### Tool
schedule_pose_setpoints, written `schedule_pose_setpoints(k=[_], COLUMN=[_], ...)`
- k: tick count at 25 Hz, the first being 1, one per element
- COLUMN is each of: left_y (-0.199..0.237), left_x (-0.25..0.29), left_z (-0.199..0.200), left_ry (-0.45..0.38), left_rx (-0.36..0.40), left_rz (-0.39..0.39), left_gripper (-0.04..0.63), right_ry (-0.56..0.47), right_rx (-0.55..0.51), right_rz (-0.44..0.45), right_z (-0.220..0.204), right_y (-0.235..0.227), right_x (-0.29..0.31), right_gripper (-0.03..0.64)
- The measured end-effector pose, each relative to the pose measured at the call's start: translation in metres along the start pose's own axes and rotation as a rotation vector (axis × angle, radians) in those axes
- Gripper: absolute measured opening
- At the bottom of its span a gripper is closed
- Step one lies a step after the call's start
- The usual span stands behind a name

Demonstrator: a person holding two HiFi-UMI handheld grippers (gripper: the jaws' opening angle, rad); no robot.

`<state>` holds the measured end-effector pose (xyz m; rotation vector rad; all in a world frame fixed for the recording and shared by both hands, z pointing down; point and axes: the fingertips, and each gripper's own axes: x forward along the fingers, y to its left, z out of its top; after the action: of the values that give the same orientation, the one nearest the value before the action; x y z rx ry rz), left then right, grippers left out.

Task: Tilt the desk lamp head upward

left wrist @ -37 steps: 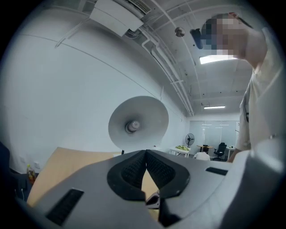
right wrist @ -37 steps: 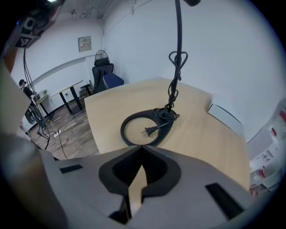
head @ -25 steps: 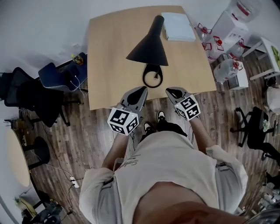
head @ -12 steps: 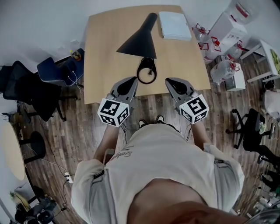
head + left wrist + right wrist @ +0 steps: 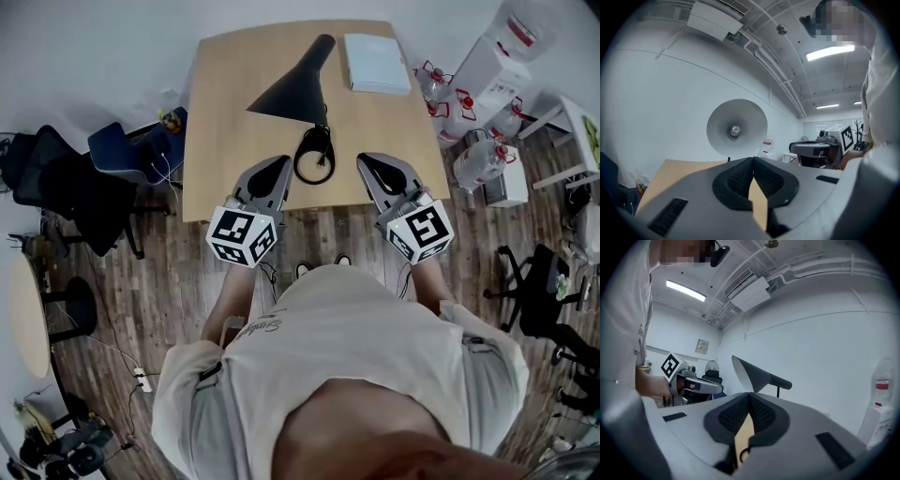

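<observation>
A black desk lamp stands on the wooden table (image 5: 220, 112). Its cone head (image 5: 291, 86) points toward the near left, and its ring base (image 5: 314, 157) sits near the front edge. My left gripper (image 5: 278, 161) is shut and empty, just left of the base. My right gripper (image 5: 367, 159) is shut and empty too, just right of the base. In the left gripper view the lamp head (image 5: 737, 126) faces the left gripper (image 5: 753, 160), showing its bulb. In the right gripper view the lamp head (image 5: 752, 373) rises side-on beyond the right gripper (image 5: 749, 394).
A white flat box (image 5: 377, 62) lies at the table's far right corner. Large water bottles (image 5: 480, 155) stand on the floor to the right. Black office chairs (image 5: 56, 192) and a blue chair (image 5: 131, 155) crowd the left side. Another chair (image 5: 542, 281) is at the right.
Both grippers have moved forward and spread apart, from the table's front edge to either side of the lamp base. The lamp itself looks untouched.
</observation>
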<state>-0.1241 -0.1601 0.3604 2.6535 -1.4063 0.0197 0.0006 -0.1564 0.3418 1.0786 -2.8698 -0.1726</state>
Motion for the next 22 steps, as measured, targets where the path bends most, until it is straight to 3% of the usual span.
schedule_pose_setpoints(k=[8, 16, 22], left_y=[-0.004, -0.005, -0.010], left_x=[-0.008, -0.012, -0.017], left_z=[-0.007, -0.003, -0.002], left_ry=[-0.002, -0.018, -0.027], left_rx=[-0.012, -0.008, -0.007], left_rz=[0.045, 0.056, 0.063], left_gripper=[0.014, 0.014, 0.014], right_ry=[0.009, 0.032, 0.043], right_rx=[0.036, -0.012, 0.039], right_rz=[0.014, 0.037, 0.060], right_z=[-0.007, -0.008, -0.019], right_y=[0.002, 0.008, 0.011], right_x=[-0.002, 0.003, 0.003], right_gripper=[-0.005, -0.005, -0.005])
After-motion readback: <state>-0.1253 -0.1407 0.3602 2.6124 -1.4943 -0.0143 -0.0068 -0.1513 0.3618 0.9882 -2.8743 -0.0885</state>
